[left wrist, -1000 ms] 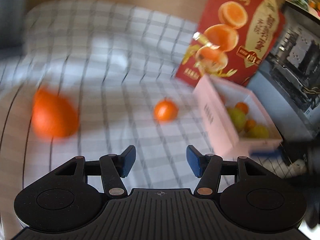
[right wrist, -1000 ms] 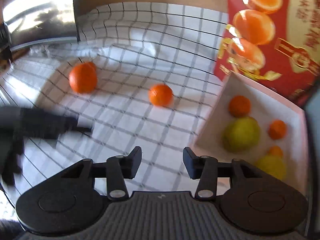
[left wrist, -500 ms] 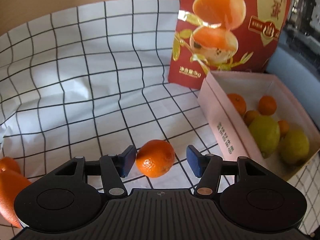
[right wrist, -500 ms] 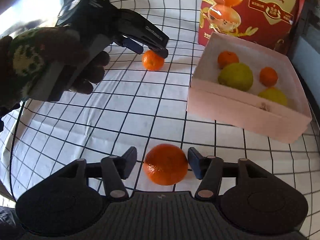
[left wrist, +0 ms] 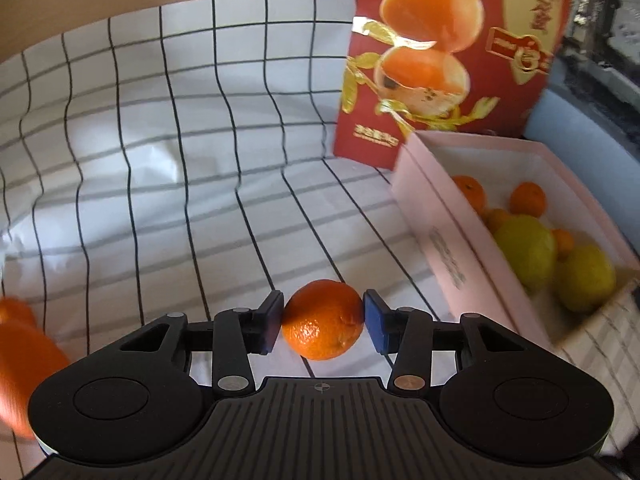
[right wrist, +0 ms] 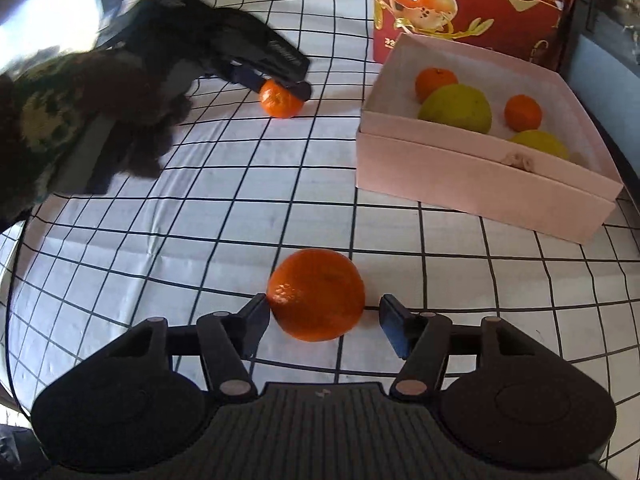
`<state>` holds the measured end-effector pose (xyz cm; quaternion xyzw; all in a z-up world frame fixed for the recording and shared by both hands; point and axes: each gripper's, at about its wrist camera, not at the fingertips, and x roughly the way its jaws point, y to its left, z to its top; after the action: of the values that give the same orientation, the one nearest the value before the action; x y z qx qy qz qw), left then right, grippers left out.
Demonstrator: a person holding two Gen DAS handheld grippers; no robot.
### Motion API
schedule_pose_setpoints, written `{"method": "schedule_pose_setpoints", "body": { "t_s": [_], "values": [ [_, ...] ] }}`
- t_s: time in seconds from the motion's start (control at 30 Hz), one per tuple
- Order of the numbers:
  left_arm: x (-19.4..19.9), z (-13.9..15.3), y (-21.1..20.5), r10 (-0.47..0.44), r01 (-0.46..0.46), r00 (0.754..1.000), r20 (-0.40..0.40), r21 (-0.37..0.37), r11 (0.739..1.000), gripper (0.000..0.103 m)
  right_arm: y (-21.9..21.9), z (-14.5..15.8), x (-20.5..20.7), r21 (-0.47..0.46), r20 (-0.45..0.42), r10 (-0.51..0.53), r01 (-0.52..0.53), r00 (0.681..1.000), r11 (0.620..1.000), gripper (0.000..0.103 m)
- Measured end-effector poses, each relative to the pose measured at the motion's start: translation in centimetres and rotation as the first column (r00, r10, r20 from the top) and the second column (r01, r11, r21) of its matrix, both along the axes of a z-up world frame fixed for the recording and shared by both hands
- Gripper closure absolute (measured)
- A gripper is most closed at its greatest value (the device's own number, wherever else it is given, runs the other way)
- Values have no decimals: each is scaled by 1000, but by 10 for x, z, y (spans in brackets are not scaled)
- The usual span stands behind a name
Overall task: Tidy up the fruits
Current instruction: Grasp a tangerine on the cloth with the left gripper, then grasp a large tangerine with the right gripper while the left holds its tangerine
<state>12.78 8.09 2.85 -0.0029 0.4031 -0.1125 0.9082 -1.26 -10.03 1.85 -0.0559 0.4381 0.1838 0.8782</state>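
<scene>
My left gripper [left wrist: 323, 322] is shut on a small tangerine [left wrist: 323, 320], both blue pads touching its sides; it rests on the checked cloth. The right wrist view shows that gripper [right wrist: 280, 86] around the same tangerine [right wrist: 280, 102]. My right gripper [right wrist: 322, 322] is open around a larger orange [right wrist: 317, 294]; the left pad touches it and the right pad stands apart. The pink box [right wrist: 480, 176] at the right holds several tangerines and two yellow-green citrus fruits [right wrist: 456, 110]. The box also shows in the left wrist view [left wrist: 440, 240].
A tall red gift box [left wrist: 448, 52] with egg pictures stands behind the pink box. The white black-gridded cloth [right wrist: 200, 240] covers the table. The larger orange shows blurred at the left edge of the left wrist view [left wrist: 20, 360]. A gloved hand [right wrist: 80, 120] holds the left gripper.
My left gripper has closed onto the small tangerine. My right gripper has moved a little closer around the larger orange and stays open.
</scene>
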Motion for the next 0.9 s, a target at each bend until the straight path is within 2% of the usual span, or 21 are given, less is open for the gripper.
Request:
{"method": "schedule_pose_setpoints", "body": {
  "t_s": [0.17,0.3,0.47,0.57,0.73,0.9],
  "values": [
    [-52,10,12,-28,27,1000,-6,-77,997,54,-1,-1,-1,8,20,0,0,1000,1000,40],
    [-94,10,22,-21,16,999,-36,-141,990,54,0,-4,-2,11,48,-4,3,999,1000,31],
    [-136,3,26,8,-13,999,-49,-122,992,54,6,-8,-7,-25,99,12,-9,995,1000,24],
    [-149,-1,29,32,-39,998,-59,-116,992,54,10,-10,-10,-47,122,24,-18,992,999,19],
    [-158,-8,36,77,-90,993,-84,-153,984,54,6,-12,-8,-33,129,5,-1,992,999,12],
    [-162,-7,34,86,-97,993,-81,-149,984,54,3,-14,-6,-32,124,-2,6,992,999,2]
  ]
}}
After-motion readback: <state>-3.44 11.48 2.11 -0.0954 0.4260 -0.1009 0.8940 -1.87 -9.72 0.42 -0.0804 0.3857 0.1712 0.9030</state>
